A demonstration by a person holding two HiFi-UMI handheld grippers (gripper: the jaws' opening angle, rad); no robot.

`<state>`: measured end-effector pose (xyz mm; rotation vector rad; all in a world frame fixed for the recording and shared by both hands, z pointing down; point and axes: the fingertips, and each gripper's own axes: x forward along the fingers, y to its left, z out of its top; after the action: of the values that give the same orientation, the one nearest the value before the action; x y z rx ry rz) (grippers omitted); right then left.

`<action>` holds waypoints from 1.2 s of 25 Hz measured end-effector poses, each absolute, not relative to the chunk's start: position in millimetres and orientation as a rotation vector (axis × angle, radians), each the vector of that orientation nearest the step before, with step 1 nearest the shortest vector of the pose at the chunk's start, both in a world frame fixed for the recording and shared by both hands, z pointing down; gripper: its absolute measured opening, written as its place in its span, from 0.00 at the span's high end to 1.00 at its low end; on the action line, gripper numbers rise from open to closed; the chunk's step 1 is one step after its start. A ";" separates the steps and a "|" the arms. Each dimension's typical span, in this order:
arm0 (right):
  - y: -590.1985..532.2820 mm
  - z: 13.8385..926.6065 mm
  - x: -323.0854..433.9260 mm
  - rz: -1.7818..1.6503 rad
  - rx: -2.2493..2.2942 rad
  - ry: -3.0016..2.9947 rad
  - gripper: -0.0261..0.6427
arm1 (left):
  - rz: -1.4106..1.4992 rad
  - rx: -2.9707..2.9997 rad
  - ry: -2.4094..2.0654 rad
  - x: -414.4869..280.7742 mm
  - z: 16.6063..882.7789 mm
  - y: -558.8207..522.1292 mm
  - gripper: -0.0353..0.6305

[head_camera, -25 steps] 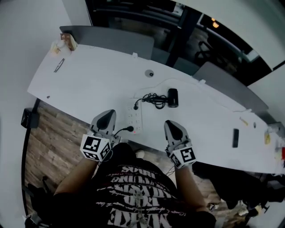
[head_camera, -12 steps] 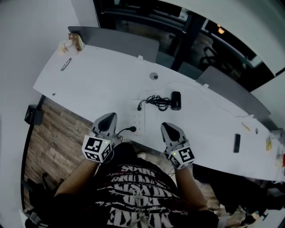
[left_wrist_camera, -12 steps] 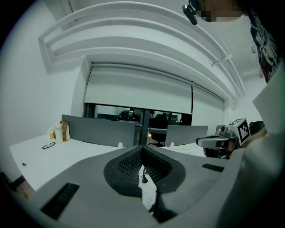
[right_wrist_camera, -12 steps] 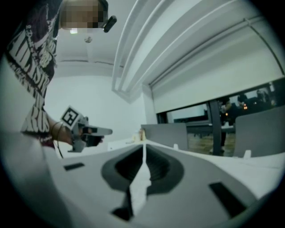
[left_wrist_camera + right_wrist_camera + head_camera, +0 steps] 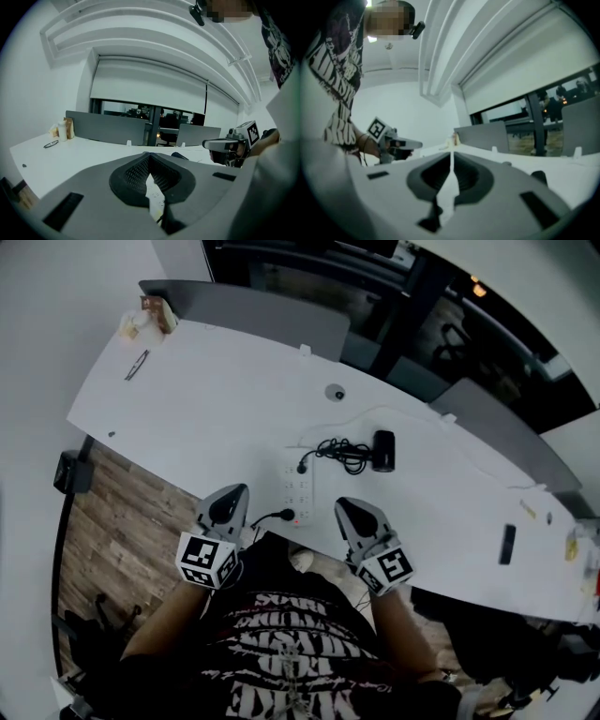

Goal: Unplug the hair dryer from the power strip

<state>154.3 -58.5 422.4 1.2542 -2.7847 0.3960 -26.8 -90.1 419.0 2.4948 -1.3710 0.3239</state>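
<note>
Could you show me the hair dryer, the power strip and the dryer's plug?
hair dryer [image 5: 384,450]: head view, black body.
power strip [image 5: 300,491]: head view, white top face.
plug [image 5: 301,466]: head view, black head.

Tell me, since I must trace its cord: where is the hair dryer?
In the head view, the hair dryer lies on the desk, right of the power strip.

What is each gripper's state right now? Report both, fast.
Left gripper: closed, nothing between its jaws.
Right gripper: closed, nothing between its jaws.
</note>
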 end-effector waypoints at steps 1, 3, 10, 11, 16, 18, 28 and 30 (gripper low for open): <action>-60.2 426.6 148.8 0.408 1.220 -2.777 0.90 | 0.327 2.479 -1.361 -26.8 427.0 -91.7 0.91; -67.7 436.4 136.6 0.420 1.150 -2.756 0.90 | 0.335 2.444 -1.342 -26.3 446.1 -100.3 0.91; -109.7 509.5 109.5 0.526 1.014 -2.613 0.90 | 0.440 2.398 -1.182 3.4 518.7 -137.5 0.91; -117.4 519.9 106.5 0.539 1.010 -2.596 0.90 | 0.454 2.400 -1.158 7.7 525.7 -142.1 0.91; -139.2 570.0 103.6 0.858 1.007 -2.487 0.74 | 0.568 2.379 -1.030 35.0 562.8 -152.9 0.91; -148.4 585.0 98.3 0.989 1.008 -2.455 0.69 | 0.651 2.355 -0.990 41.7 588.0 -153.7 0.91; -182.6 603.4 82.6 1.244 1.070 -2.467 0.86 | 0.978 2.462 -0.777 75.4 649.1 -156.9 0.91; -192.4 588.9 92.0 1.366 1.147 -2.540 0.87 | 1.063 2.529 -0.771 78.1 649.4 -159.2 0.91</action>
<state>92.0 -192.4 588.9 1.1465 -2.5400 1.3664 78.1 -159.2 649.4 2.5289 -0.7708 1.0626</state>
